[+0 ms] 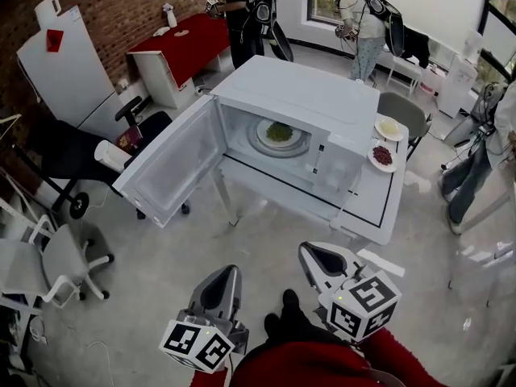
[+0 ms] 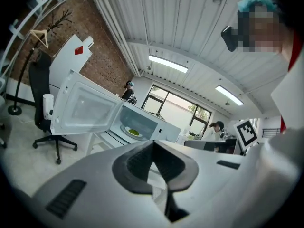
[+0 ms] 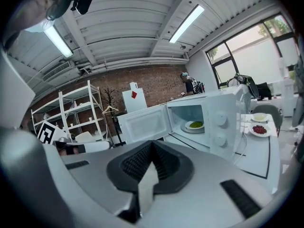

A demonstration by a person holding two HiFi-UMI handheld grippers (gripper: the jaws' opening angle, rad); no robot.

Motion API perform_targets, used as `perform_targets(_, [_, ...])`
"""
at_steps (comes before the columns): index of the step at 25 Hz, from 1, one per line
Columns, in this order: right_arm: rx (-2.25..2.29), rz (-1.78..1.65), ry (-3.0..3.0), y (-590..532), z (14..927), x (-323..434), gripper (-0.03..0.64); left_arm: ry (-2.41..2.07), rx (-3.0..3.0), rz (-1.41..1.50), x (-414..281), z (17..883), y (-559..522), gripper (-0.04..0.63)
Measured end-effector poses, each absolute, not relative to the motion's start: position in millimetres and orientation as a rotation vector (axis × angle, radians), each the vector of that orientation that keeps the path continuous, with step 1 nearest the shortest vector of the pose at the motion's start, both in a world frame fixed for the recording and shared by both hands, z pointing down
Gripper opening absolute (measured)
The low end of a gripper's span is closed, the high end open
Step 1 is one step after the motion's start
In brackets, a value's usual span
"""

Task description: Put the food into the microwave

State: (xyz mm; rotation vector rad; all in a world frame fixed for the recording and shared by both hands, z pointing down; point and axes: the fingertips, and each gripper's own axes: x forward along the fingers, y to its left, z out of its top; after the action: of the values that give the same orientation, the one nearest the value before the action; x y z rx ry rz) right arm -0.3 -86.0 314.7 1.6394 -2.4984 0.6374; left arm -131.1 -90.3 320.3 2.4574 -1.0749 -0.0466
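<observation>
A white microwave (image 1: 306,103) stands on a white table (image 1: 385,210) with its door (image 1: 173,164) swung wide open to the left. Inside it sits a plate of green food (image 1: 279,132), also seen in the left gripper view (image 2: 134,132) and the right gripper view (image 3: 195,125). To the right of the microwave are a plate of red food (image 1: 382,155) and a plate of pale food (image 1: 389,127). My left gripper (image 1: 228,271) and right gripper (image 1: 310,252) hang well short of the table, both shut and empty, pointing towards the microwave.
Office chairs (image 1: 56,268) and a black chair (image 1: 72,156) stand at the left. A grey chair (image 1: 403,110) is behind the table. People stand at the back (image 1: 246,14) and right (image 1: 484,147). A red-topped desk (image 1: 189,47) is by the brick wall.
</observation>
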Motion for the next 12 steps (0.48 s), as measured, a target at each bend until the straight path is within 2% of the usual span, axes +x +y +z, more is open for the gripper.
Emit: perform_targets(12, [1.630,0.561,-2.598,-66,317,-3,0.014,-1.221,2.581,0.044,-139,314,-76,0.009])
